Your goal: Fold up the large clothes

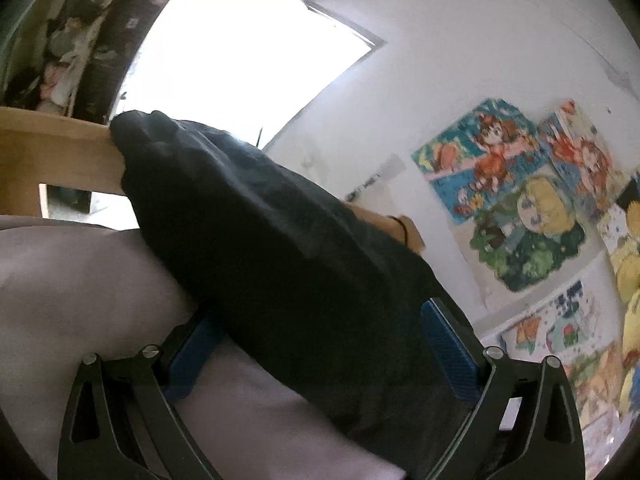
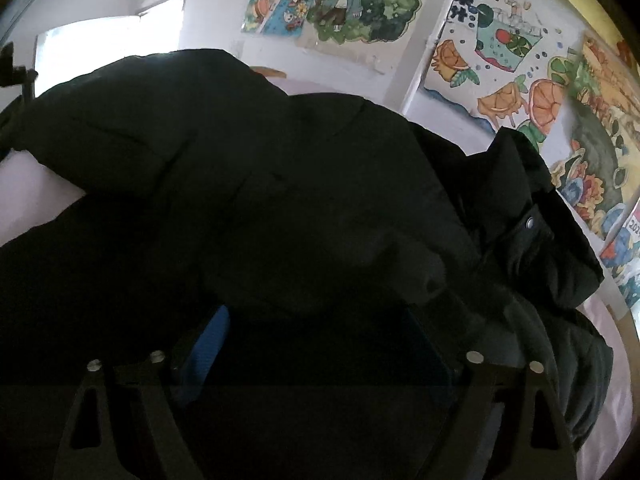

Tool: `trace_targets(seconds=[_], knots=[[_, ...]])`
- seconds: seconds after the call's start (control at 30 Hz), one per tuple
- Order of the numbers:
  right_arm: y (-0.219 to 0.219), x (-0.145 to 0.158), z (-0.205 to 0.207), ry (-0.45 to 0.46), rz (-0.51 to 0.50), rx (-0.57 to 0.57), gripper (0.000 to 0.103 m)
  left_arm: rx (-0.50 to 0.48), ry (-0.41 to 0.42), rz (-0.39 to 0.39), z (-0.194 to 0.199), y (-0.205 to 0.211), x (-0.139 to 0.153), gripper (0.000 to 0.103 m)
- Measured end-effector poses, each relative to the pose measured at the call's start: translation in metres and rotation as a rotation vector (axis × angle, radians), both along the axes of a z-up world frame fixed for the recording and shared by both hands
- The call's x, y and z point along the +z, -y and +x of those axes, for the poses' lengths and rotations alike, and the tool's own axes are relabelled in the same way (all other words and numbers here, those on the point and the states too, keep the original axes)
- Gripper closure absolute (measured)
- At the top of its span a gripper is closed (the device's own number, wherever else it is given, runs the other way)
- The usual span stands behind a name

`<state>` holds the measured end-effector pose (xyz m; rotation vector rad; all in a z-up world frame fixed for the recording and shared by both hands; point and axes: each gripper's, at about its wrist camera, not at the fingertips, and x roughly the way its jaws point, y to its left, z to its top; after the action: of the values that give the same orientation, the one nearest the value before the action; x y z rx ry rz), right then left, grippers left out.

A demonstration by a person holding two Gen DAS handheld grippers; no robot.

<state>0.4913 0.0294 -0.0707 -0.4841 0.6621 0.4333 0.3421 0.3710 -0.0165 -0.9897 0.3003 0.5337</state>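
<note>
The black coat lies bunched on the pale bed sheet. Both tools, left tool and right tool, stand released and wide astride its folds, probably to take a new hold.

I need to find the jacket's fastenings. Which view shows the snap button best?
The right wrist view: the snap button shows clearly on a flap of the black jacket. The left wrist view shows only a plain stretch of jacket, no button.
</note>
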Motion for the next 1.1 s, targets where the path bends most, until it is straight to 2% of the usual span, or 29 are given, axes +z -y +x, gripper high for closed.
trace_targets(seconds=[0.03,0.07,0.1,0.13,0.17,0.27,0.4,0.53,0.63,0.77,0.9,1.0,1.1], knots=[[-0.001,-0.004,0.002,-0.016,-0.001,-0.011,0.003,0.019,-0.012,-0.001,0.000,-0.002,-0.001,0.022],[0.002,-0.009,0.008,-0.042,0.014,-0.019,0.001,0.037,-0.031,0.001,-0.002,-0.004,-0.002,0.038],[0.003,-0.011,0.011,-0.057,0.029,-0.021,0.000,0.041,-0.048,0.001,0.000,-0.006,-0.003,0.046],[0.005,-0.013,0.011,-0.069,0.040,-0.021,0.000,0.039,-0.060,0.001,0.000,-0.008,-0.004,0.062],[0.006,-0.015,0.013,-0.078,0.048,-0.019,0.000,0.042,-0.060,0.001,-0.001,-0.010,-0.005,0.072],[0.009,-0.018,0.015,-0.080,0.062,-0.015,0.000,0.052,-0.022,0.015,-0.005,-0.011,-0.001,0.086],[0.006,-0.021,0.013,-0.067,0.060,-0.015,0.000,0.035,0.057,0.077,-0.010,-0.002,0.020,0.092],[0.011,-0.012,0.006,-0.037,0.083,-0.009,0.000,-0.048,0.172,0.263,-0.018,0.024,0.062,0.093],[0.032,0.018,-0.017,0.005,0.186,0.058,0.000,-0.139,0.245,0.407,-0.022,0.048,0.094,0.093],[0.059,0.051,-0.038,0.015,0.135,0.120,0.000,-0.274,0.330,0.565,-0.027,0.084,0.129,0.093],[0.099,0.077,-0.045,-0.029,0.078,0.070,0.000,-0.441,0.393,0.698,-0.029,0.132,0.157,0.093],[0.141,0.085,-0.052,-0.073,0.061,-0.001,0.000,-0.553,0.423,0.797,-0.029,0.172,0.172,0.093],[0.189,0.087,-0.063,-0.072,0.055,-0.086,0.000,-0.661,0.436,0.881,-0.028,0.215,0.180,0.093]])
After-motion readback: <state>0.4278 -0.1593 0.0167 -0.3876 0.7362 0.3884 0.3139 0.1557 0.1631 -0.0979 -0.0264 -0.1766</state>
